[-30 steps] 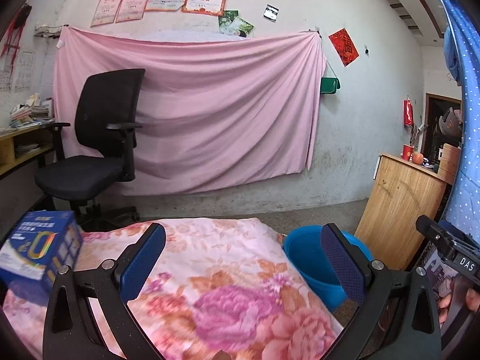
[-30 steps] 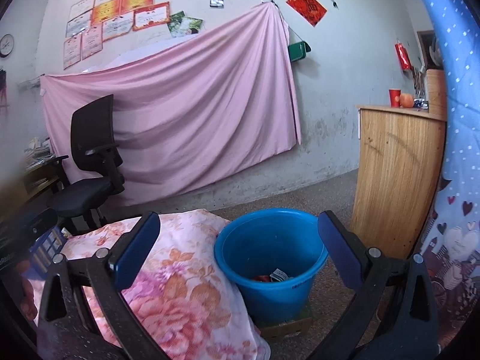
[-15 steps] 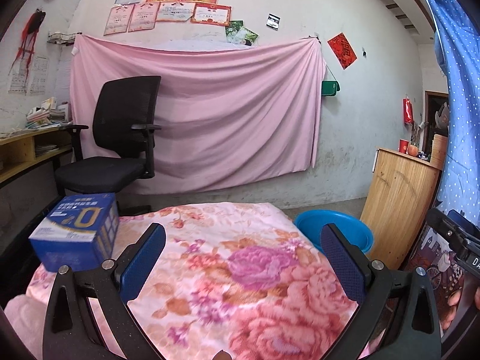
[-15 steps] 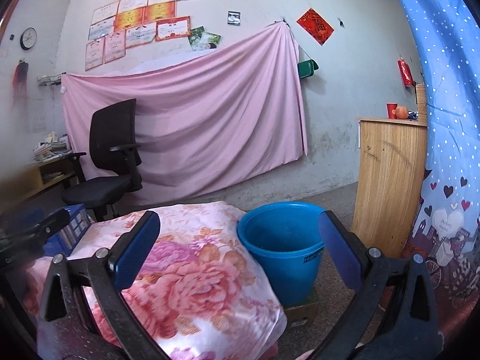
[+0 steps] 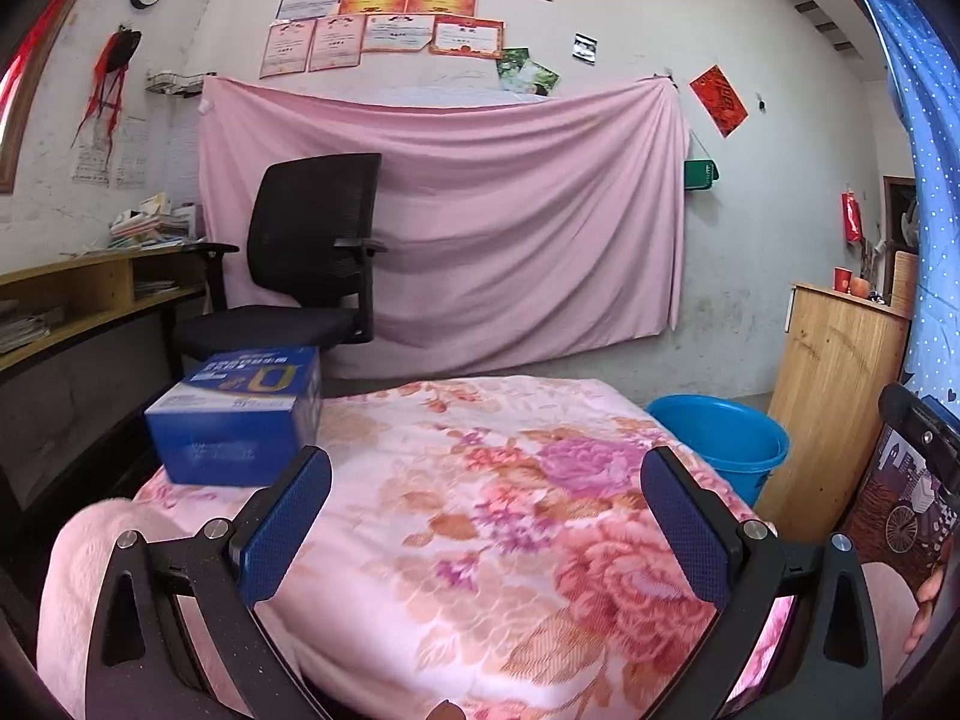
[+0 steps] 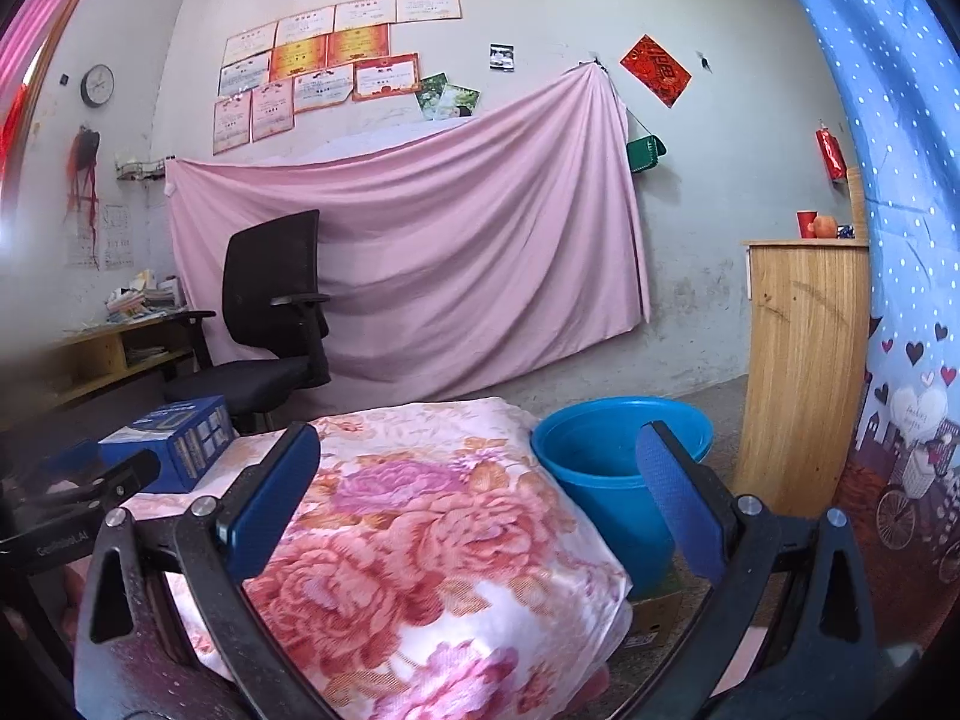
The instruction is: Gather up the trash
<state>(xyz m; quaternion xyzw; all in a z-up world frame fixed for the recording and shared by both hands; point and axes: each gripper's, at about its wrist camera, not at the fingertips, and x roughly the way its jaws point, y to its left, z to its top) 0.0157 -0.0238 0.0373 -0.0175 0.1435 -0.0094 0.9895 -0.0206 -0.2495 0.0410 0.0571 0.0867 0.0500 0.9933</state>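
A blue cardboard box (image 5: 237, 420) lies at the far left of the table under the floral pink cloth (image 5: 480, 516); the same blue box (image 6: 171, 441) shows at the left of the right wrist view. A blue plastic bucket (image 5: 723, 441) stands on the floor right of the table, and in the right wrist view the blue bucket (image 6: 618, 480) rests on a flat cardboard piece. My left gripper (image 5: 486, 516) is open above the cloth, empty. My right gripper (image 6: 480, 492) is open and empty, between the cloth's corner and the bucket. The bucket's inside is hidden.
A black office chair (image 5: 300, 282) stands behind the table before a pink sheet (image 5: 480, 228) on the wall. A wooden cabinet (image 5: 840, 396) is right of the bucket. A low shelf (image 5: 78, 300) runs along the left. A blue patterned curtain (image 6: 900, 300) hangs at the right.
Both grippers have pulled back and tilted up: the table, box and wall now show more fully, and the bucket's inside has dropped out of sight. Both stay open.
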